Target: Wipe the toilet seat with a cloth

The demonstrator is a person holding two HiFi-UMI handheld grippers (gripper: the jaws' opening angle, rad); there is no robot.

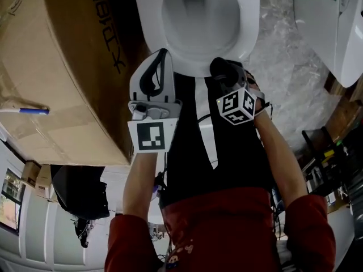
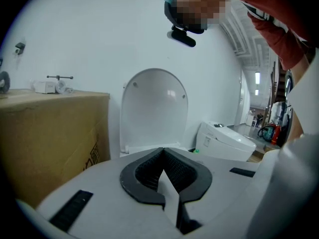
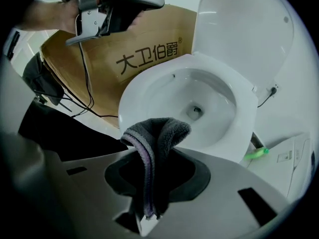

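The white toilet has its lid (image 3: 244,29) raised, and its seat rim (image 1: 152,33) rings the bowl (image 3: 192,101). My right gripper (image 3: 160,156) is shut on a folded dark grey cloth (image 3: 158,131), which sticks out past its jaws. It hangs just off the front of the seat rim (image 3: 137,96), pointing steeply down; whether the cloth touches the rim I cannot tell. In the head view the cloth (image 1: 222,68) shows as a dark lump at the bowl's near edge. My left gripper (image 2: 162,152) is shut with nothing in it, near the rim's front left (image 1: 163,54).
A large cardboard box (image 1: 57,67) with dark print stands close on the toilet's left. A second white toilet (image 1: 332,27) stands to the right, on a mottled grey floor. A green object (image 3: 256,153) lies by the toilet's base. Cables trail beside the box (image 3: 87,106).
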